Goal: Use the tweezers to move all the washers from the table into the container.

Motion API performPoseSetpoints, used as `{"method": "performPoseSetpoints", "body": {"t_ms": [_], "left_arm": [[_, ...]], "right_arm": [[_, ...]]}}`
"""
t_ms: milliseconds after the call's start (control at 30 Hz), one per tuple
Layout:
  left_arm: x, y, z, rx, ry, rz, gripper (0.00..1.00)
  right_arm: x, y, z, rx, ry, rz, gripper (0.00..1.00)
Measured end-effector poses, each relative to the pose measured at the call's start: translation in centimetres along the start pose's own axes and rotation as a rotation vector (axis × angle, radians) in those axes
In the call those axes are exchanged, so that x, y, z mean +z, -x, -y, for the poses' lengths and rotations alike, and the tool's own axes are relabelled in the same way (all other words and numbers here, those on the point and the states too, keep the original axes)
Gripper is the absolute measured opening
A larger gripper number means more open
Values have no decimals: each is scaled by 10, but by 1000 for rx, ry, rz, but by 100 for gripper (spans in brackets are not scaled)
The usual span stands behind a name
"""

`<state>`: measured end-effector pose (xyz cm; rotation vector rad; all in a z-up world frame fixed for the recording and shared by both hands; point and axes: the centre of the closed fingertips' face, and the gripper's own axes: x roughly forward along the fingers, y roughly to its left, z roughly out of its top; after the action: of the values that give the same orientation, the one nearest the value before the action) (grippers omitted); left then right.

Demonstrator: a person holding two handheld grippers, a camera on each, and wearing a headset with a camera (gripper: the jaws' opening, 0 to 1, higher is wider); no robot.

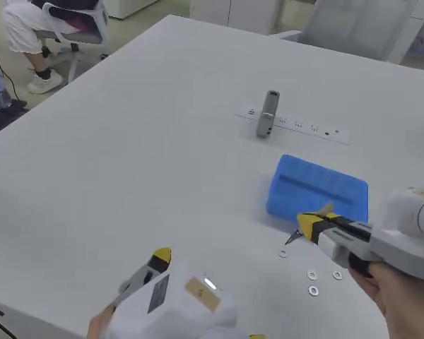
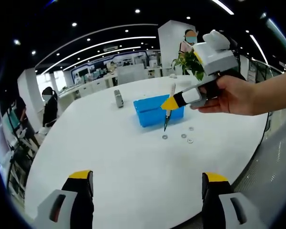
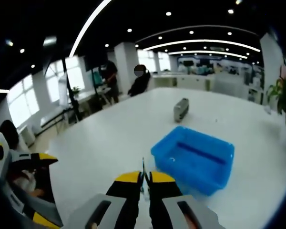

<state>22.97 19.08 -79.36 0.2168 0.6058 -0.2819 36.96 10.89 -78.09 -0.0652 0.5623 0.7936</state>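
Four small silver washers (image 1: 311, 275) lie flat and loose on the white table (image 1: 162, 141), close together but not touching, just in front of the near side of the container (image 1: 286, 205). The container is a shallow blue rectangular tray sitting flat on the table. The tweezers (image 2: 166, 119) are thin and metallic, and their point hangs just above the table between the container and the nearest washer. I cannot tell whether the tip touches anything.

The right tongs (image 3: 144, 177) are pinched narrow on the tweezers, gripping them partway up so that one end sticks out above the yellow tips and the pointed end below. A hand (image 2: 229, 95) holds these tongs from the right, angled down toward the washers. The left tongs (image 2: 148, 175) hang low over the near part of the table, well apart from the washers, with their black, yellow-capped jaws spread wide and nothing between them.

Further back on the table, beyond the container, a grey bar-shaped object (image 1: 267, 113) lies across a flush strip of sockets (image 1: 304, 127). The room is an open office with long ceiling light strips and spotlights. A green plant (image 2: 193, 67) stands behind the right tongs in the left gripper view, and a seated person on an office chair (image 1: 71, 21) shows past the table's far left edge.
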Motion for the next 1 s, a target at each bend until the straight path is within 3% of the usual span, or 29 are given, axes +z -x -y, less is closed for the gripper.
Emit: {"method": "performPoseSetpoints", "body": {"t_ms": [200,367,433,533,767,933,1000], "left_arm": [[0,0,0,0,9,0,99],[2,0,-1,3,6,15,99],[4,1,-1,7,-1,26,99],[0,0,-2,9,5,2,99],[0,-1,-1,10,-5,0,99],[0,-1,-1,12,-5,0,97],[0,-1,-1,13,-7,2,97]], "right_arm": [[-9,-8,-1,-7,21,-32,2],[-15,-11,-3,-15,88,-64,2],[-14,-10,-4,-15,93,-64,2],[-13,-9,-5,-22,101,-62,2],[-16,-12,-5,-25,103,-73,3],[-17,-17,-5,4,75,-44,2],[-16,-17,-3,-12,83,-42,2]]}}
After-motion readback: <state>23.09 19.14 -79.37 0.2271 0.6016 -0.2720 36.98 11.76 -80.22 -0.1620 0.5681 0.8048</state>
